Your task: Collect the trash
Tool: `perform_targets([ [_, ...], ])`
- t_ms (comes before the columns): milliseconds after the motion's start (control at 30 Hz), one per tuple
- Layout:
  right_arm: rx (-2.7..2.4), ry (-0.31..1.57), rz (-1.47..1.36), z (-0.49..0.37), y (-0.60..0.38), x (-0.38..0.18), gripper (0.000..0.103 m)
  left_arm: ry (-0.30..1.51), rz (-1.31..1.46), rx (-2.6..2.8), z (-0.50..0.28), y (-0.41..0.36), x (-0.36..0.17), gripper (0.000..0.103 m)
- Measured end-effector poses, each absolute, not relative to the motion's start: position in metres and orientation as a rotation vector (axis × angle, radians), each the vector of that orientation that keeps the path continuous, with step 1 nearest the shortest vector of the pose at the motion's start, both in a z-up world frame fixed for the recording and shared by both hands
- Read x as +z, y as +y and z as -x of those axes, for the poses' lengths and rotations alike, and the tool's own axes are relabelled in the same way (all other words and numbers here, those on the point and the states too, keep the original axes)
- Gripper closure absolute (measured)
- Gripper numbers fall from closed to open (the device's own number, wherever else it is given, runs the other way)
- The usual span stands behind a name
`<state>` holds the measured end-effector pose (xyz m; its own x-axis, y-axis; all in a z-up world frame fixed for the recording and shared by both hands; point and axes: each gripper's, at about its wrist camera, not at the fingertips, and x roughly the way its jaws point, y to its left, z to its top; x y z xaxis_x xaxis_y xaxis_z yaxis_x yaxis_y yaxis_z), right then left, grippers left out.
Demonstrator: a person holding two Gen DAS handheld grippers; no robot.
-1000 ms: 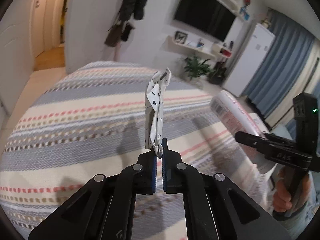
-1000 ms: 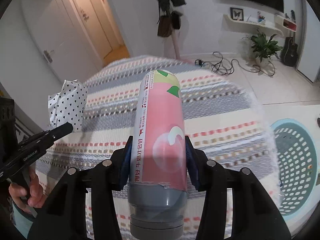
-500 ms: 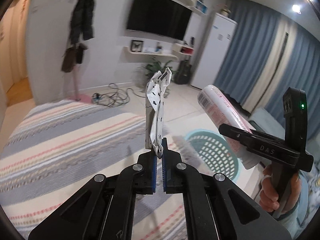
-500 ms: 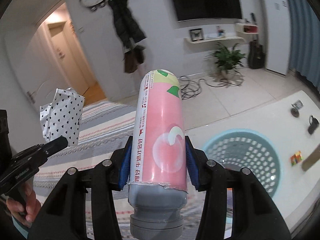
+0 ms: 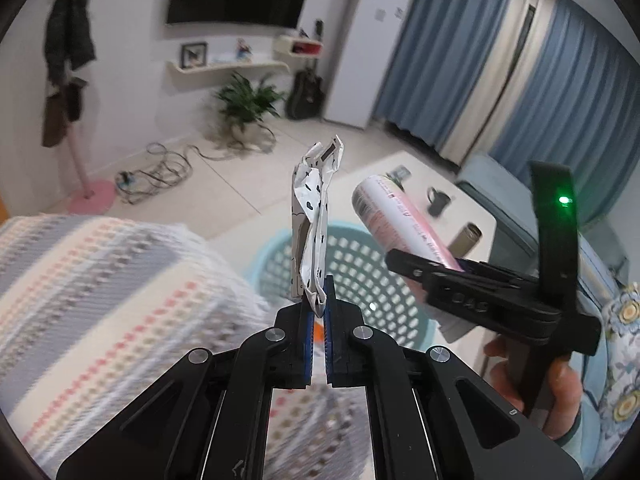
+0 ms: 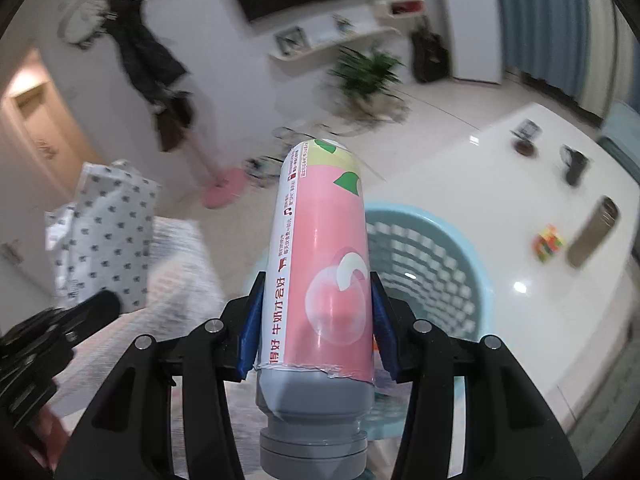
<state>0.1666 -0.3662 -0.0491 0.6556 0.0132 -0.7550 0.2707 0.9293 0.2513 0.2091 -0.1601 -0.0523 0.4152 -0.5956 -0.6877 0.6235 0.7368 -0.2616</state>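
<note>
My left gripper (image 5: 316,300) is shut on a crumpled white paper with black dots (image 5: 314,216), held upright; the paper also shows in the right wrist view (image 6: 104,236). My right gripper (image 6: 318,312) is shut on a pink bottle with a grey cap (image 6: 324,280), seen at the right of the left wrist view (image 5: 400,220). A light blue perforated basket (image 5: 360,264) stands on the floor below and ahead of both grippers; its rim shows in the right wrist view (image 6: 456,240).
A striped bedspread (image 5: 100,280) fills the left. A white low table (image 6: 540,184) at right carries a dark mug (image 6: 574,164), a metal flask (image 6: 592,236) and a colourful cube (image 6: 550,242). A plant, cables and a pink stand base lie on the floor behind.
Both grippers swung right, away from the bed, with the paper and bottle still held. The blue basket now lies close below them.
</note>
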Motion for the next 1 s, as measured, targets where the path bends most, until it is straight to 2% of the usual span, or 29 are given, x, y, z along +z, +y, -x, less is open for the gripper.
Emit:
perform_targets([
  [233,-0.204,0.919,-0.422,-0.167,-0.396,-0.091,0.057,0.929,-0.06,-0.811,-0.212,-0.19,-0.084,0.099],
  [300,-0.211,0.919,-0.428,-0.164,-0.398,-0.095,0.055,0.941,-0.055,-0.806,-0.209,-0.191,-0.088,0.091],
  [333,-0.226,0.918,-0.421,-0.162,-0.399,-0.095,0.051,0.943,-0.054,-0.804,-0.208,-0.192,-0.089,0.081],
  [367,-0.236,0.913,-0.408,-0.162,-0.399,-0.093,0.048,0.937,-0.056,-0.799,-0.208,-0.194,-0.089,0.076],
  [433,-0.25,0.897,-0.388,-0.158,-0.398,-0.089,0.043,0.937,-0.065,-0.795,-0.204,-0.194,-0.09,0.072],
  [567,-0.249,0.885,-0.404,-0.149,-0.402,-0.084,0.043,0.91,-0.072,-0.787,-0.194,-0.186,-0.085,0.053],
  [800,-0.245,0.877,-0.404,-0.128,-0.39,-0.074,0.043,0.859,-0.053,-0.762,-0.169,-0.168,-0.066,0.04],
  [1000,-0.217,0.814,-0.342,-0.103,-0.364,-0.041,0.042,0.754,0.003,-0.721,-0.143,-0.139,-0.032,0.026],
])
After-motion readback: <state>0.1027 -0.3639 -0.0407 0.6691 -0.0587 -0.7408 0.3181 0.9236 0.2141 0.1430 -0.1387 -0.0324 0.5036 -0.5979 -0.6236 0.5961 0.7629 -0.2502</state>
